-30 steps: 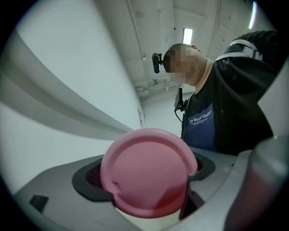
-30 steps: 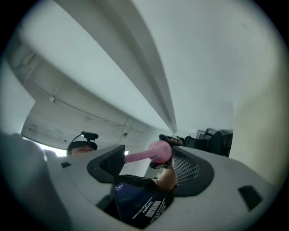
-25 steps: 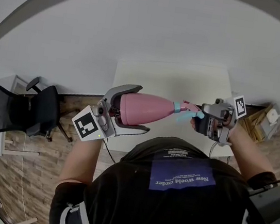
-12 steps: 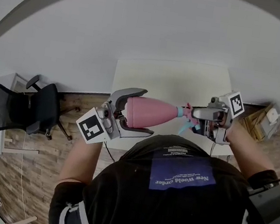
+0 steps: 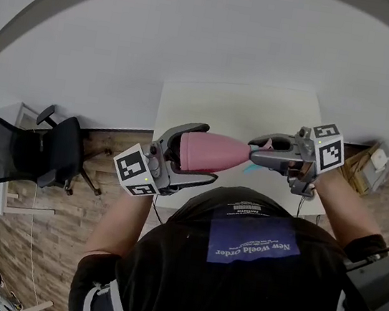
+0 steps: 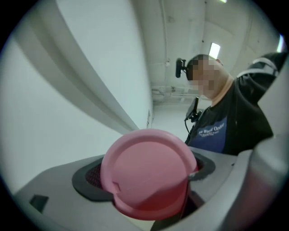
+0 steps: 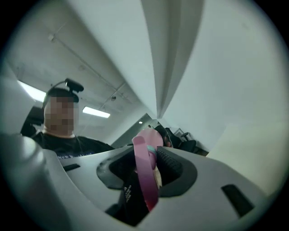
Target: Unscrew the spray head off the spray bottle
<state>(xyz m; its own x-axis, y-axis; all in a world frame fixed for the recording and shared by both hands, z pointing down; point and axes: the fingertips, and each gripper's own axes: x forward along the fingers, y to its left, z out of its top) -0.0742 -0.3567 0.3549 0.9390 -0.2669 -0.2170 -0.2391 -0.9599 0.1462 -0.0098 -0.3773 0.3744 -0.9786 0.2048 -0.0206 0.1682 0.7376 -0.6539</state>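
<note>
Over table [image 5: 237, 110], left gripper [image 5: 208, 153] holds bottle [image 5: 225, 153]; right gripper [image 5: 256, 152] just closed on spray head [image 7: 145, 173].

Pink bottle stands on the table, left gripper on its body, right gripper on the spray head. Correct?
No: head view shows the pink bottle held sideways above the table, not standing on it. Left gripper on its body; right gripper, fingers just closing, on the spray head.
</note>
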